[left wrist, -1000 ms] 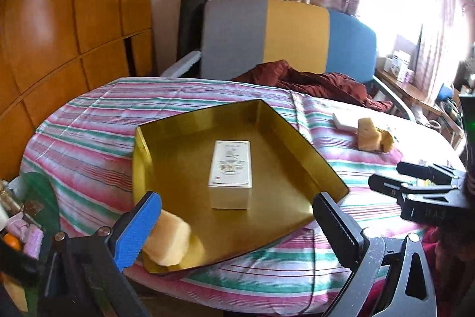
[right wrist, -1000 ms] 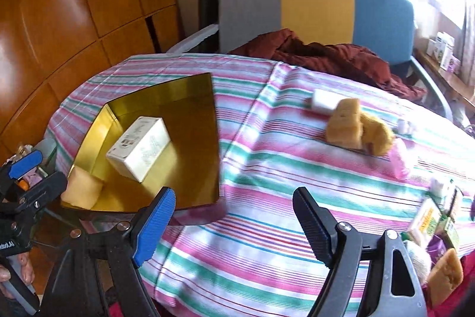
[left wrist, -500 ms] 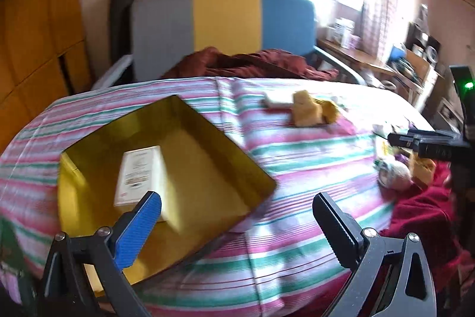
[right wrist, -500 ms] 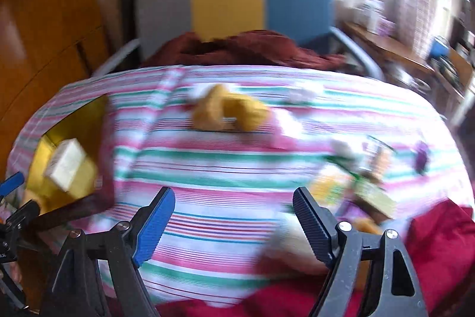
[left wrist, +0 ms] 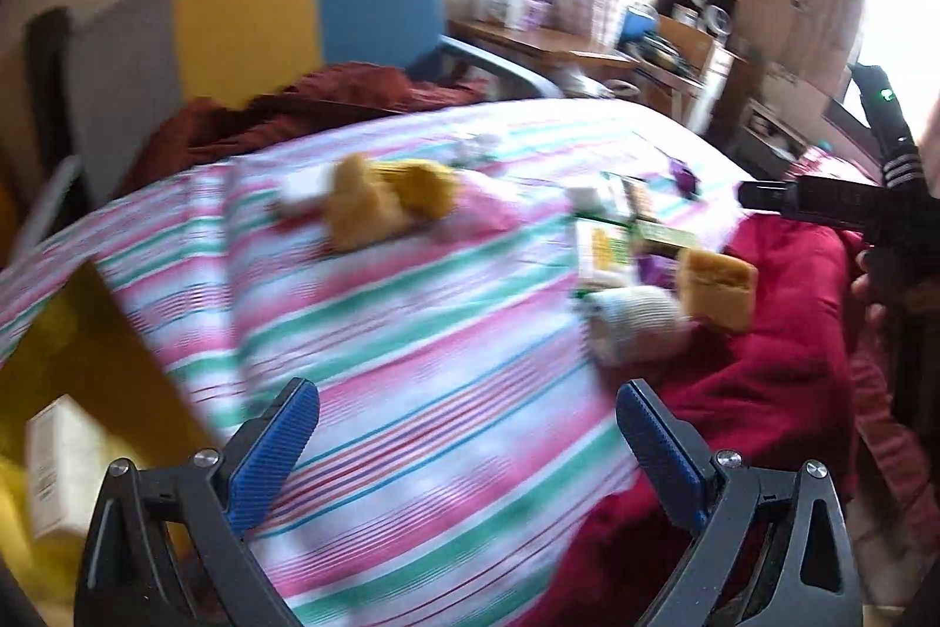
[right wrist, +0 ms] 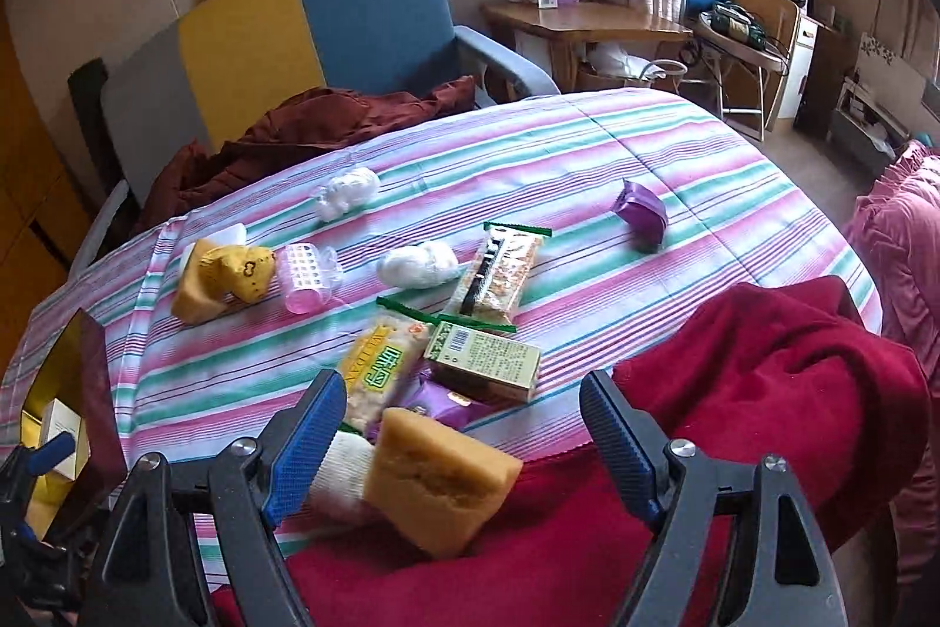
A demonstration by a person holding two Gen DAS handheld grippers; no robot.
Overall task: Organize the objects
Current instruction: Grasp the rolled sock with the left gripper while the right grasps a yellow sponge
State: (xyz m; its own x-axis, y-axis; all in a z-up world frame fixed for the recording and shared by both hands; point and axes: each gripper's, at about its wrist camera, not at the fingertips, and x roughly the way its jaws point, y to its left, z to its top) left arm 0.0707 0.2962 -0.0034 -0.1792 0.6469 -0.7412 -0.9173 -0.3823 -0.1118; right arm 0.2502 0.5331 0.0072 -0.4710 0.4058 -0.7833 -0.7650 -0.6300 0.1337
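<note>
Right gripper (right wrist: 464, 439) wide apart, nothing between the blue pads, and just ahead of it at lower centre sits a tan sponge block (right wrist: 437, 489), porous and wedge-cut, resting on the red cloth (right wrist: 764, 392) and touching a white rolled sock (right wrist: 343, 471). Behind it on the striped tablecloth (right wrist: 587, 168): a yellow snack packet (right wrist: 379, 374), a green printed box (right wrist: 484, 362), a clear-wrapped snack bar (right wrist: 499, 274), a purple pouch (right wrist: 643, 213), a pink hair roller (right wrist: 305, 268) and a yellow sponge pair (right wrist: 223, 271) at centre left.

Left gripper (left wrist: 467, 442) also spread open and empty, over bare stripes. Half a second back its view was filled by the gold tray (left wrist: 88, 351) with the white box (left wrist: 59, 462) near centre; now both have slid to the lower-left corner, and the sponge block (left wrist: 717, 286) shows at right. The right view has swung too, from a blurred sweep to a sharp look at the clutter.

The left view is badly smeared: packet labels are unreadable. The tray is cut off by the frame edge in both views, and the sock is half hidden behind the right gripper's left finger.
</note>
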